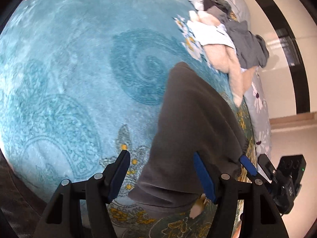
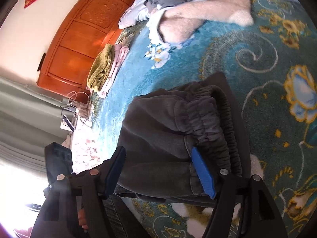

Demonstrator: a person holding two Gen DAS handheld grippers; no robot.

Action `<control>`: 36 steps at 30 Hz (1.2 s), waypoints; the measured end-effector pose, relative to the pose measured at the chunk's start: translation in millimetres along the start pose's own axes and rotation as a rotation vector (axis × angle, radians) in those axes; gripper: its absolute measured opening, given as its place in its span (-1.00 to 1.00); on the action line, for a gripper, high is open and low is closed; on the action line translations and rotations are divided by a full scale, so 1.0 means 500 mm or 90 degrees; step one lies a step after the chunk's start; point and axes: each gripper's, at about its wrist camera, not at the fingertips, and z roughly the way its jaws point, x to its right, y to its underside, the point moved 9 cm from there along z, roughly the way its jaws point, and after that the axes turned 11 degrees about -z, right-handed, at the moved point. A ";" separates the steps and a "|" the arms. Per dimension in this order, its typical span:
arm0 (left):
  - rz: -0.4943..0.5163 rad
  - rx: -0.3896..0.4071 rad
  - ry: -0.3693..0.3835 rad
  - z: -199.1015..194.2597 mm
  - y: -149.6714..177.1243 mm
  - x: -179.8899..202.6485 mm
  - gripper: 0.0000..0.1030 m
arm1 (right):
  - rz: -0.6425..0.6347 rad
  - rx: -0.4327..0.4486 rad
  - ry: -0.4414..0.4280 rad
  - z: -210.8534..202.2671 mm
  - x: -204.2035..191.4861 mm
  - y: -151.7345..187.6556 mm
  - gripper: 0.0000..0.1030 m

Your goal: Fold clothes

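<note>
Dark grey sweatpants [image 1: 190, 123] lie on a teal patterned blanket [image 1: 79, 69]. In the left wrist view my left gripper [image 1: 161, 170] is open, its blue-padded fingers [image 1: 204, 178] set either side of the pants' lower part. My right gripper [image 1: 249, 166] shows at the pants' right edge. In the right wrist view the pants [image 2: 158, 130] are bunched, with the elastic waistband [image 2: 214, 123] gathered. My right gripper [image 2: 158, 172] is open around that bunched fabric, one blue finger [image 2: 204, 174] against the waistband.
A pile of unfolded clothes, cream fleece [image 1: 227, 59] and grey garments [image 1: 247, 37], lies at the far right of the bed. Folded olive and pink items [image 2: 107, 67] sit by the wooden headboard [image 2: 83, 35]. The bed edge and floor [image 1: 293, 130] are to the right.
</note>
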 end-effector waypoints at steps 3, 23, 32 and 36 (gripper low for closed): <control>-0.010 -0.005 -0.005 0.011 -0.007 -0.011 0.39 | -0.037 0.031 0.022 -0.026 -0.012 -0.022 0.38; 0.058 -0.093 0.049 0.080 -0.036 0.074 0.65 | 0.128 0.008 0.054 0.041 0.162 0.018 1.00; 0.060 -0.114 0.076 0.136 -0.019 0.081 0.86 | 0.126 0.005 0.024 0.065 0.156 0.017 1.00; 0.085 -0.104 0.076 0.141 -0.009 0.089 0.95 | 0.121 0.001 0.019 0.070 0.156 0.018 1.00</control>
